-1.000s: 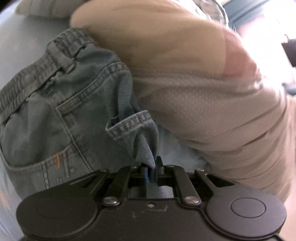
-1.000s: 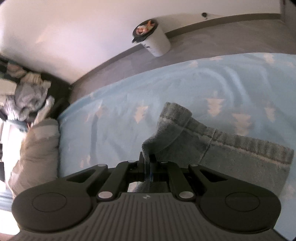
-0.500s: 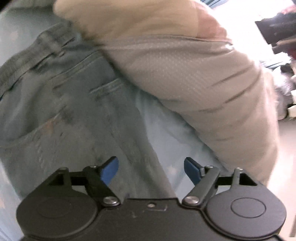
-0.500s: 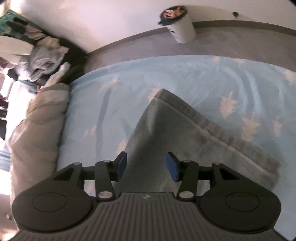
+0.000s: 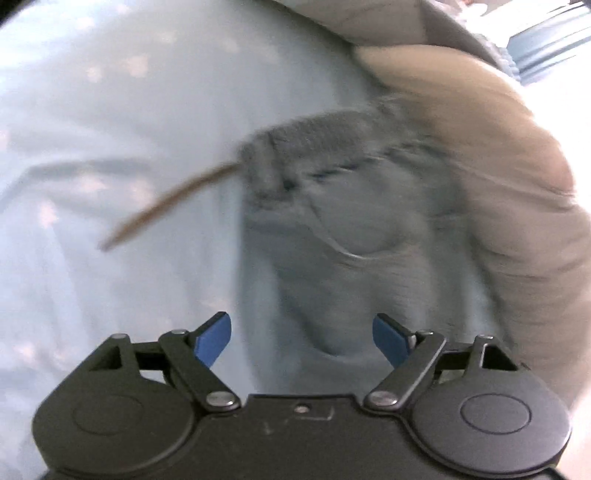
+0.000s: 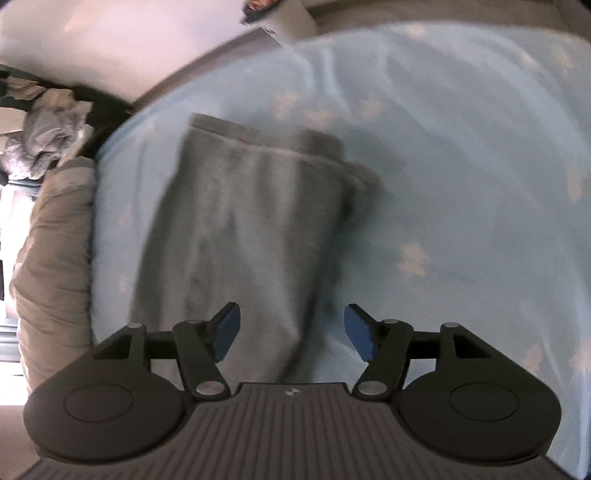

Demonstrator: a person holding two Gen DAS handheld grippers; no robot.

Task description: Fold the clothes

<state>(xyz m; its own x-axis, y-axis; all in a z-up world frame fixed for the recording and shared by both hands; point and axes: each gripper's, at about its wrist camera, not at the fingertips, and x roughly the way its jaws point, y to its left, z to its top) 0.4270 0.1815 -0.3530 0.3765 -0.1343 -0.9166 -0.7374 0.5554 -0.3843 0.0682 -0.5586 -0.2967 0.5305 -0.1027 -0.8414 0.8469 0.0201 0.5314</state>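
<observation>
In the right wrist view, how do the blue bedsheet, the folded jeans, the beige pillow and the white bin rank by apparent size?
Largest to smallest as they look here:
1. blue bedsheet
2. folded jeans
3. beige pillow
4. white bin

The bin is far off and cut by the frame edge, so its true size is unsure.

Each camera sits just behind its own gripper and looks steeply down along the fingers at the bed (image 6: 461,155). The left wrist view is close over the waistband end of the jeans (image 5: 351,229), blurred. The right wrist view faces the bed's far edge, floor and wall beyond. Both share the jeans and the light blue sheet.
</observation>
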